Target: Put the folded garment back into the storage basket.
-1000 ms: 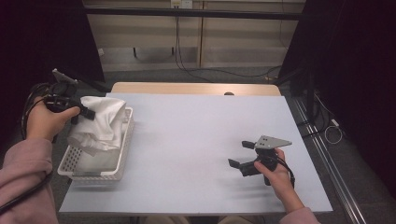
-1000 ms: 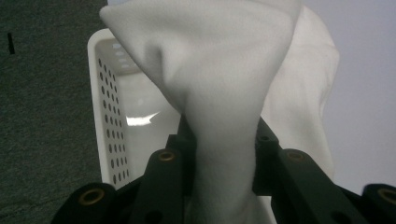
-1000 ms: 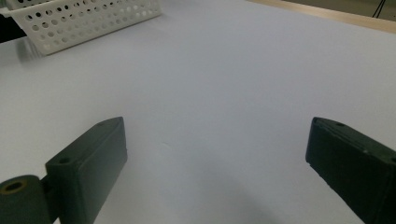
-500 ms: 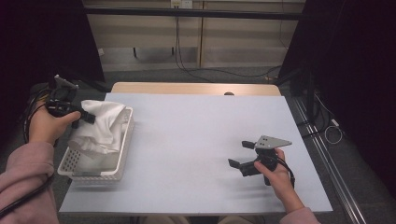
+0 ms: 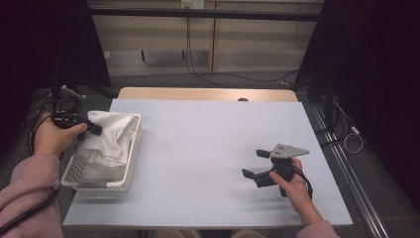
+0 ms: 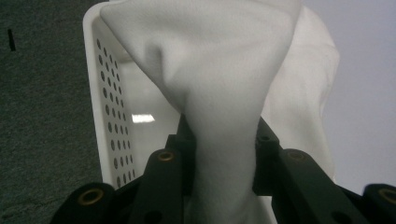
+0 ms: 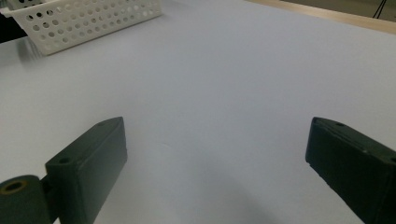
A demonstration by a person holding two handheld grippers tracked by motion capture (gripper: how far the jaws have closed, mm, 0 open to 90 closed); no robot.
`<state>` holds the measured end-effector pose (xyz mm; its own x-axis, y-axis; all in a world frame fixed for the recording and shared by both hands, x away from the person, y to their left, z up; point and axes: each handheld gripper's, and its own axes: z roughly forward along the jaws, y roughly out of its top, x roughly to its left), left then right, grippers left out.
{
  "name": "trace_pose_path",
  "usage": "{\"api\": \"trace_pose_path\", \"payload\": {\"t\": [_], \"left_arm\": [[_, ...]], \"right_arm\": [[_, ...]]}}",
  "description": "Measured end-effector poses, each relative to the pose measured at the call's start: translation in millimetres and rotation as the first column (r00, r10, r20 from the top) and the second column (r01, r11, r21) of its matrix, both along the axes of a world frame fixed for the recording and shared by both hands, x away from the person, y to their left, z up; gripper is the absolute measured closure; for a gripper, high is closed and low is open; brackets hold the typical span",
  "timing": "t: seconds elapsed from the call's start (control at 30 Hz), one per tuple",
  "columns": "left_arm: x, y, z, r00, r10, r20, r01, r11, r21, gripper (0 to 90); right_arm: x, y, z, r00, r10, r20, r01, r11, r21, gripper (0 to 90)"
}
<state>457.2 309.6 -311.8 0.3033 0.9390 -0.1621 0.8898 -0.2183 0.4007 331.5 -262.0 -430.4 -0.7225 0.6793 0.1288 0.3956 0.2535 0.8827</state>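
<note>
A white cloth (image 5: 115,138) lies bunched in a white perforated basket (image 5: 99,184) at the table's left edge. My left gripper (image 5: 94,130) comes in from the left over the basket's rim. In the left gripper view a gathered fold of the cloth (image 6: 219,84) stands pinched between the two black jaws of the left gripper (image 6: 222,140), which is shut on it. The basket wall (image 6: 105,112) shows behind the fold. My right gripper (image 5: 252,162) rests low on the table at the right, open, with nothing between its jaws (image 7: 215,144).
The pale grey table (image 5: 208,144) stretches between the basket and the right hand. The basket (image 7: 84,18) shows far off in the right gripper view. A wooden strip (image 5: 208,94) borders the table's far edge, with dark floor and cables beyond it.
The left hand has shifted slightly by the basket, still holding the cloth. The right hand and its gripper have not moved.
</note>
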Motion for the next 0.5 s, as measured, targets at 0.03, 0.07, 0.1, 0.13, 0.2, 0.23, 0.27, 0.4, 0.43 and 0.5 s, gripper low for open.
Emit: {"api": "trace_pose_path", "payload": {"t": [0.03, 0.07, 0.1, 0.13, 0.2, 0.23, 0.27, 0.4, 0.43, 0.5], "left_arm": [[0.2, -0.4, -2.1, 0.9996, 0.003, 0.028, -0.004, 0.9995, 0.030, 71.7], [0.3, -1.7, -2.3, 0.9991, 0.031, 0.029, -0.030, 0.9995, -0.012, 71.7], [0.3, -3.2, -4.6, 0.9976, 0.048, 0.049, -0.048, 0.9988, -0.005, 71.6], [0.8, -2.4, -3.8, 0.9988, 0.039, 0.029, -0.038, 0.9992, -0.011, 71.6], [1.4, -1.6, -4.9, 0.9990, 0.034, 0.029, -0.034, 0.9994, -0.009, 71.6], [1.4, -2.0, -6.0, 0.9985, 0.041, 0.035, -0.040, 0.9991, -0.010, 71.6], [1.3, -1.9, -6.6, 0.9989, 0.039, 0.027, -0.039, 0.9992, -0.013, 71.5], [1.7, -3.3, -11.1, 0.9987, 0.039, 0.032, -0.039, 0.9992, -0.011, 71.5], [1.9, -2.7, -11.9, 0.9993, 0.024, 0.028, -0.024, 0.9997, -0.001, 71.5], [2.2, -1.3, -12.3, 0.9998, 0.004, 0.019, -0.004, 0.9999, 0.010, 71.4]], "right_arm": [[0.1, 0.0, -0.1, 1.0000, 0.000, 0.001, 0.000, 1.0000, 0.000, 5.2], [0.1, 0.0, 0.0, 1.0000, 0.001, -0.001, -0.001, 1.0000, 0.002, 5.3], [-0.1, 0.3, 0.2, 1.0000, 0.002, -0.001, -0.002, 1.0000, 0.005, 5.2], [-0.2, 0.3, 0.4, 1.0000, 0.002, -0.001, -0.002, 1.0000, 0.005, 5.2], [-0.2, 0.2, 0.4, 1.0000, 0.001, -0.001, -0.001, 1.0000, 0.006, 5.2], [-0.1, 0.1, 0.3, 1.0000, 0.000, -0.001, 0.000, 1.0000, 0.005, 5.2], [-0.2, 0.1, 0.3, 1.0000, -0.001, -0.003, 0.001, 1.0000, 0.007, 5.2], [0.0, 0.2, 0.3, 1.0000, 0.007, 0.003, -0.007, 0.9999, 0.008, 5.2], [-0.1, 0.3, 0.4, 1.0000, 0.006, 0.004, -0.006, 1.0000, 0.005, 5.2], [-0.3, 0.3, 0.5, 1.0000, 0.006, 0.004, -0.006, 1.0000, 0.006, 5.2]]}}
